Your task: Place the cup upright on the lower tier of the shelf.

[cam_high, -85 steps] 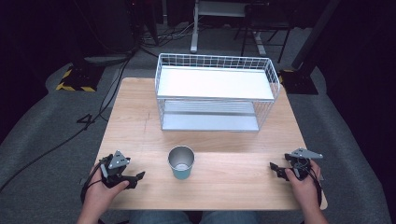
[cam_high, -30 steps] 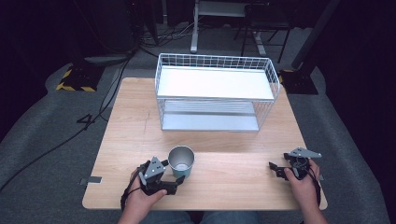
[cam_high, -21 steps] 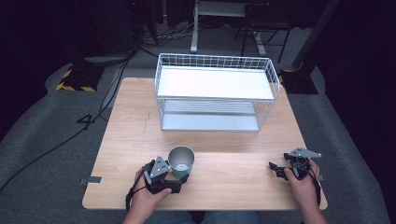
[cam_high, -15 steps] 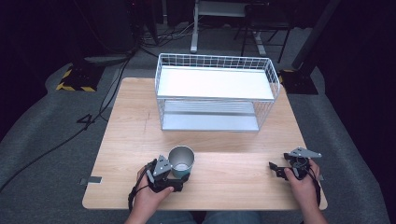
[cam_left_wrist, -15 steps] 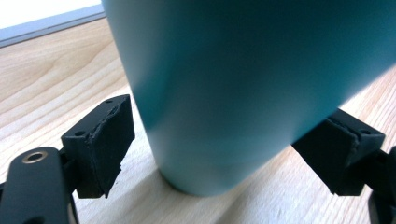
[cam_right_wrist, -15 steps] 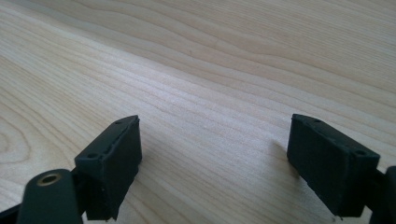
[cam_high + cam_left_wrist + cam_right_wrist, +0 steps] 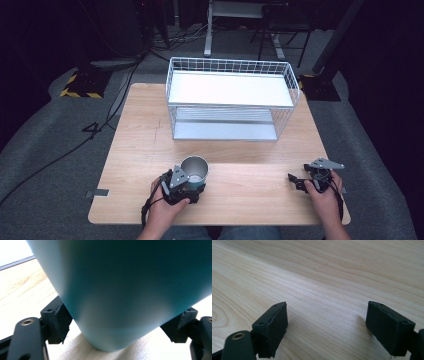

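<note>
A teal metal cup [image 7: 194,169] stands upright on the wooden table [image 7: 145,135], near its front edge and left of centre. My left gripper [image 7: 194,188] is open, with one jaw on each side of the cup's base. In the left gripper view the cup [image 7: 125,290] looms between the two black pads [image 7: 58,321], which lie close to its wall; I cannot tell whether they touch it. My right gripper [image 7: 296,182] rests low at the front right of the table, open. In the right gripper view its jaws [image 7: 344,322] stand wide apart over bare wood.
A white wire rack [image 7: 231,89] with two shelves stands at the back centre of the table. Beyond and beside the table lies grey floor with cables and a yellow-black striped block [image 7: 80,86] at the left.
My left gripper has moved from the front left corner rightward to the cup and now straddles its base. The right gripper and the cup have stayed in place.
</note>
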